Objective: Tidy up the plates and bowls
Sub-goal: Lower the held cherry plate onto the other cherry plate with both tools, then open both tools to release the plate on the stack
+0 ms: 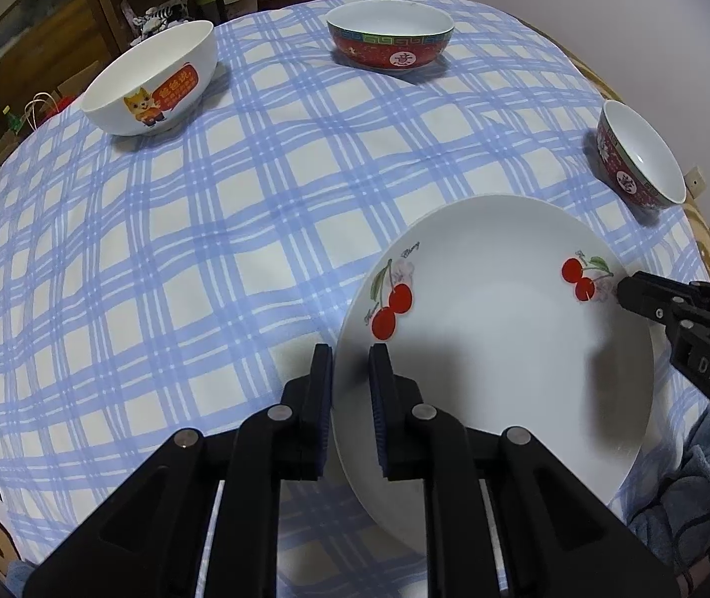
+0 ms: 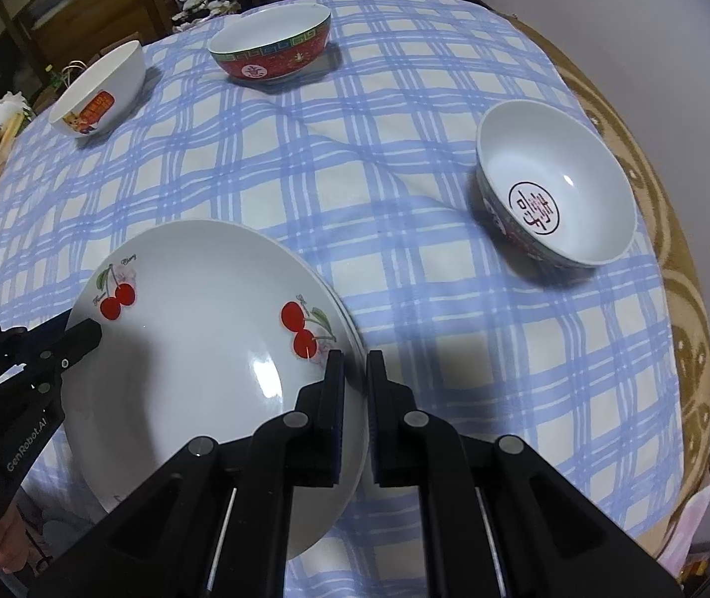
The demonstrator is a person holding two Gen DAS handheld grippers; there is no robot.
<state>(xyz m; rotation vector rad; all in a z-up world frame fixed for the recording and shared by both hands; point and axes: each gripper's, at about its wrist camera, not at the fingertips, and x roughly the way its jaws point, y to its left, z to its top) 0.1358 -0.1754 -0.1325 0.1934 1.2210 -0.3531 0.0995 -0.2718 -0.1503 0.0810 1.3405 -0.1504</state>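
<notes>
now both fingers pairs [image 1: 350, 364] [image 2: 355, 369] pinch cherry plate [image 1: 494, 349] rim.

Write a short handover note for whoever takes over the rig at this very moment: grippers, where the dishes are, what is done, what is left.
Left gripper: shut on the left rim of the cherry plate.
Right gripper: shut on the same plate's right rim; a second plate rim seems to show just beneath it there.
The plate is near the front of the checked tablecloth.
Bowls, all upright and apart: white cartoon bowl far left, large red bowl far centre, small red bowl right.
Done: plate gripped on both sides.
Left: set the plate where it belongs, then gather the three bowls.
</notes>
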